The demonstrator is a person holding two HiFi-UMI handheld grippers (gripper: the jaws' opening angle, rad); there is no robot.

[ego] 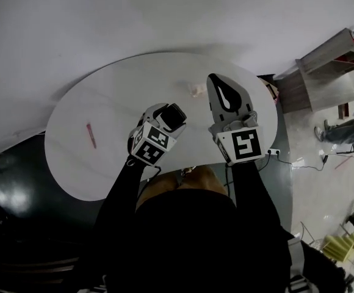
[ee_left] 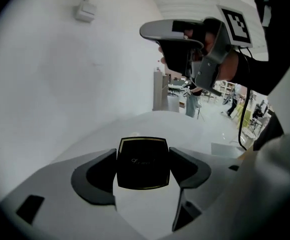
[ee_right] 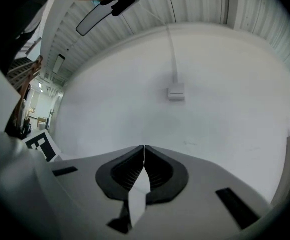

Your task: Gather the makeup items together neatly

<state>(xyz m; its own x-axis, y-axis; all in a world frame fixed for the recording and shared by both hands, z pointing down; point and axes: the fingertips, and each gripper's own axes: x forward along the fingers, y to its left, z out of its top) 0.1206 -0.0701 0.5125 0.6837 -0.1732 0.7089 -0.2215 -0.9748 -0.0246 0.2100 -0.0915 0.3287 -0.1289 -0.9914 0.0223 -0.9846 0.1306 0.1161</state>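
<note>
Table: white oval table [ego: 104, 102], seen from above in the head view; both grippers are over its 5 to 6 o'clock half.
Left gripper: left gripper [ee_left: 142, 154] is clenched on a black compact [ee_left: 142, 166], one jaw on each side edge.
Compact: square, black, with a thin gold rim and faint script on its face; held flat between the jaws, over the table near its centre.
Right gripper: right gripper [ee_right: 144, 148] has its jaws pressed together with nothing between them; it sits at 3 o'clock from the left gripper, tips toward 12 o'clock.
Pink stick: thin pink stick [ego: 91, 135] lies on the table at 9 o'clock, well apart from both grippers.
Pale item: small pale item [ego: 196, 90] lies on the table at 1 o'clock from centre, just beside the right gripper's tips; too blurred to identify.
Wall: white box [ee_right: 176, 91] with a cable [ee_right: 171, 44] running up from it, in the right gripper view.
</note>
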